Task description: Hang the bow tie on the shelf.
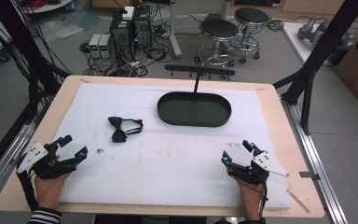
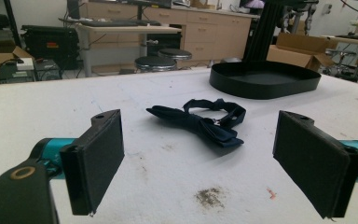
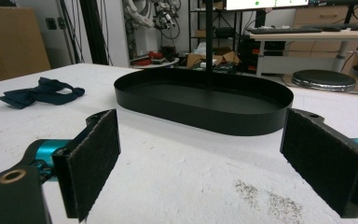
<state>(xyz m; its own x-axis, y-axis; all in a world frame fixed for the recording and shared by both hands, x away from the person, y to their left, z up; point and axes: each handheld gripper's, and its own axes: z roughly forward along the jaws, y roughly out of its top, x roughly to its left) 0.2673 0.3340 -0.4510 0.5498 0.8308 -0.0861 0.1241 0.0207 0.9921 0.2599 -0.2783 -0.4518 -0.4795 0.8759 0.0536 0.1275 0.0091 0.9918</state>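
Your left gripper (image 1: 70, 148) rests low on the white surface (image 1: 177, 163) with its fingers (image 2: 95, 163) spread wide apart and nothing between them. Your right gripper (image 1: 237, 151) rests likewise, fingers (image 3: 91, 161) apart and empty.

The dark bow tie (image 2: 205, 122) lies flat on the surface directly ahead of the left fingers, centred in their gap and clear of both. Its long axis runs roughly crosswise to them, with the strap looped behind. The left hand is judged the nearer.

The black oval tray (image 3: 205, 114) sits ahead of the right fingers, beyond the bow tie from the left ones. It is empty.
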